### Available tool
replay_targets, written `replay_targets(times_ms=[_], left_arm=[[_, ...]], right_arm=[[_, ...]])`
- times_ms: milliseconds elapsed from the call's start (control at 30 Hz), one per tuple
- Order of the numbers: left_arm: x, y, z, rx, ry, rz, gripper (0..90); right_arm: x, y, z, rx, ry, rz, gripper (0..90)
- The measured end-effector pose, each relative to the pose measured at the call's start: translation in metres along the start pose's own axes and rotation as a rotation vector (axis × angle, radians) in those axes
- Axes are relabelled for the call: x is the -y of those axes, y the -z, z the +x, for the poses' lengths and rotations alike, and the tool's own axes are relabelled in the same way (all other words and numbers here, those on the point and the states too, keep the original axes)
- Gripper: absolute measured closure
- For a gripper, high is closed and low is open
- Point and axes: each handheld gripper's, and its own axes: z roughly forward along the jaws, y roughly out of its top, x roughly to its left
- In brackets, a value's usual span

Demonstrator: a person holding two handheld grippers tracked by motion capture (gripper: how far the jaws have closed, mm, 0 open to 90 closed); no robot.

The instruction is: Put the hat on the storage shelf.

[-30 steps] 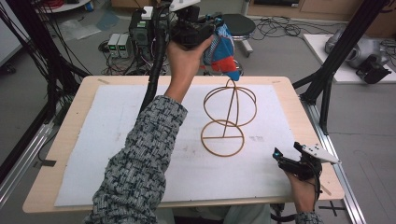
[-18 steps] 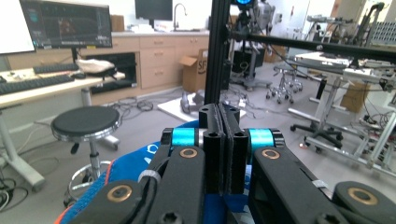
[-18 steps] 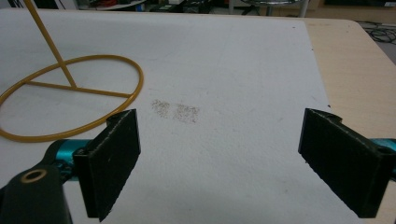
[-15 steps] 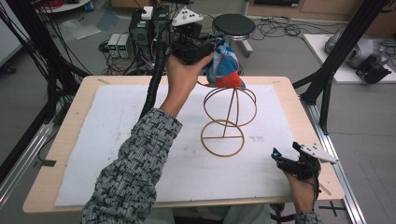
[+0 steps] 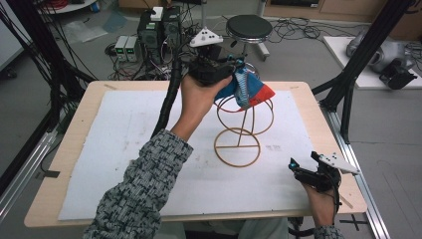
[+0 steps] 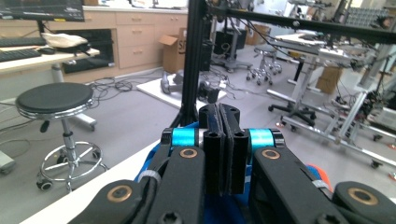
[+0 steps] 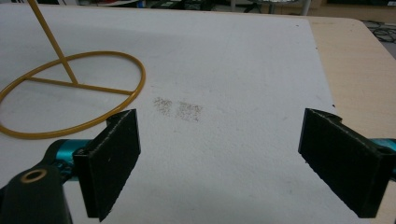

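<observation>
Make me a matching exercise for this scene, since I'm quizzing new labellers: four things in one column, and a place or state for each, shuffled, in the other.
Things:
1. left tongs
2. right tongs
3. wire stand
4. blue and red cloth

Places or states:
A. jaws wide apart, low over the white mat near the table's right front corner
B. upright on the mat, ring base flat
C. shut on the cloth, raised above the stand's top
D. hanging onto the stand's upper hoop

Pairs: 1-C, 2-A, 3-B, 4-D
</observation>
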Motion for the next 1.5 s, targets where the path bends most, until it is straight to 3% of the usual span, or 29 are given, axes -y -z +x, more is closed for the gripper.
replay_targets(times_ms=[400,967,1300,1400,1500], left_arm=[[0.023,-0.004,-0.021,0.048,-0.001,0.030,88.1],[0.048,0.003,-0.035,0.088,0.006,0.028,88.1],[0.061,0.000,-0.047,0.107,-0.012,0.024,88.0],[0.064,-0.004,-0.052,0.115,-0.045,0.026,87.8],[0.067,-0.008,-0.055,0.124,-0.052,0.021,87.7]], right_arm=[[0.000,0.000,0.000,-0.003,-0.002,0.005,11.9],[0.000,-0.001,0.000,-0.005,0.004,0.008,11.9],[0.000,-0.001,0.000,-0.007,0.005,0.009,11.9],[0.000,-0.001,0.000,-0.008,0.004,0.011,11.9],[0.000,-0.001,0.001,-0.010,0.004,0.013,11.9]])
